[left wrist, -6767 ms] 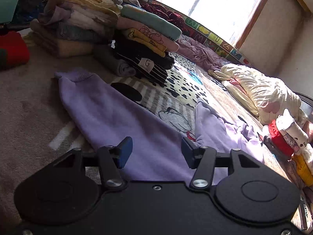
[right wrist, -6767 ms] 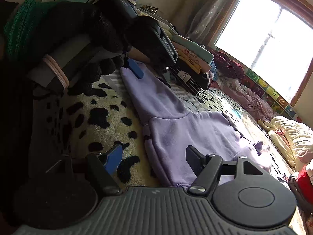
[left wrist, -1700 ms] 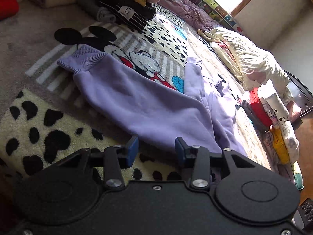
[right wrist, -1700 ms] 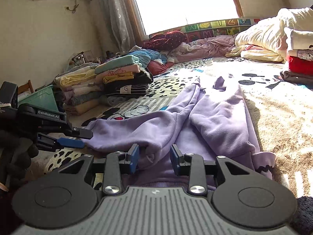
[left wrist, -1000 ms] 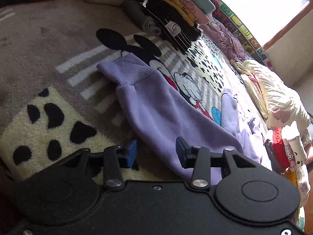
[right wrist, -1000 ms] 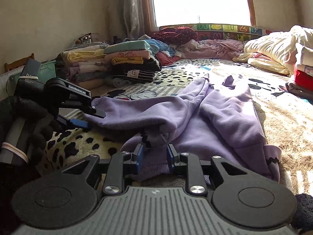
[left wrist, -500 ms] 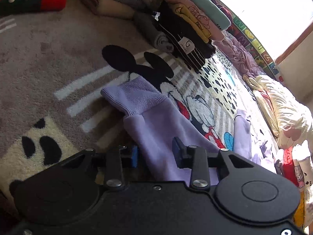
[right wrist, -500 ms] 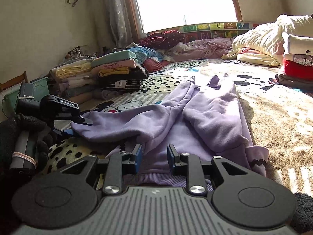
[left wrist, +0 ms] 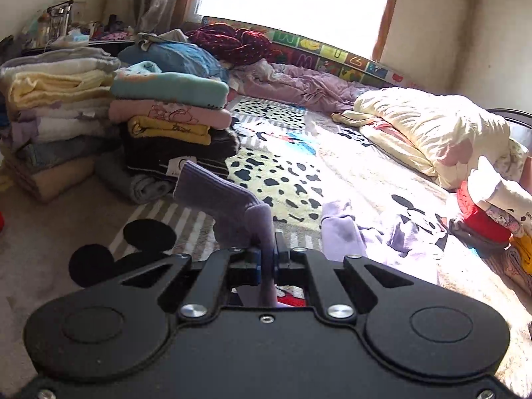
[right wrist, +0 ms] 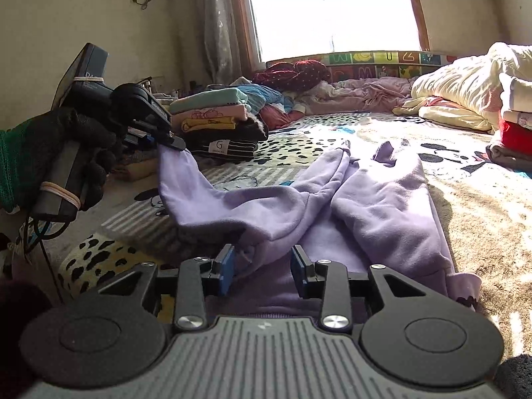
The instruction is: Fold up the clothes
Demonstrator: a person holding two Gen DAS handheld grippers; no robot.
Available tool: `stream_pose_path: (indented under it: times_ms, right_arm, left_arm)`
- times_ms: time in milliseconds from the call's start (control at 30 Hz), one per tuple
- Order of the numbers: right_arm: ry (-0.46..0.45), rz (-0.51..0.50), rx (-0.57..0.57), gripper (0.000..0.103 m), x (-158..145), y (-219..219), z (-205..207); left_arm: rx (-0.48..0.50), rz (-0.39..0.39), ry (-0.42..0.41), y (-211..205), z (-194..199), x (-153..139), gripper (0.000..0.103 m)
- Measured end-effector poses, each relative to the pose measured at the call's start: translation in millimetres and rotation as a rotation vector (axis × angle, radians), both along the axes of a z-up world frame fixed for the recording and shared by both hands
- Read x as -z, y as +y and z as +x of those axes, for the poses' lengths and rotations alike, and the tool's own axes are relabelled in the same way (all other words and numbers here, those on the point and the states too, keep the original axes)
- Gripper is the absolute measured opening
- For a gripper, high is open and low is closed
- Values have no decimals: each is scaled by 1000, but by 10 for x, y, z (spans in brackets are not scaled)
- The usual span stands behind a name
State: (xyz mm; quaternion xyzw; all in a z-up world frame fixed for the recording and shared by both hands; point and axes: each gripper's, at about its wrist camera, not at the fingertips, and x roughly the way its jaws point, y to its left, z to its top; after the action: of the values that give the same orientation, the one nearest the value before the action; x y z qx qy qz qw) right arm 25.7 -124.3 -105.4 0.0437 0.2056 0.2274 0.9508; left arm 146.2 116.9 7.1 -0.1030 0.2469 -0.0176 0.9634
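A lilac sweatshirt (right wrist: 375,199) lies spread on the patterned blanket (right wrist: 482,206). My left gripper (left wrist: 266,262) is shut on the sweatshirt's ribbed sleeve cuff (left wrist: 219,196) and holds it lifted off the blanket. In the right wrist view the left gripper (right wrist: 166,139) is at the left with the sleeve hanging from it. My right gripper (right wrist: 262,269) is open, low over the near hem of the sweatshirt, with fabric lying between its fingers.
Stacks of folded clothes and towels (left wrist: 166,116) stand at the left. A cream duvet (left wrist: 432,129) and a pile with red and white items (left wrist: 488,212) lie at the right. Crumpled pink bedding (left wrist: 299,83) lies under the window.
My left gripper has closed on the sleeve cuff and lifted it off the blanket. My right gripper has opened a little wider over the hem.
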Motion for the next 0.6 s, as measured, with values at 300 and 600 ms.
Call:
stream_pose_path:
  times_ms: [300, 600]
  right_arm:
    - [-2, -43, 6, 45, 56, 60, 59]
    - [15, -49, 29, 46, 118, 45, 124]
  left_arm:
    - [383, 117, -143, -1067, -43, -676, 4]
    - [503, 6, -29, -1868, 201, -800, 4]
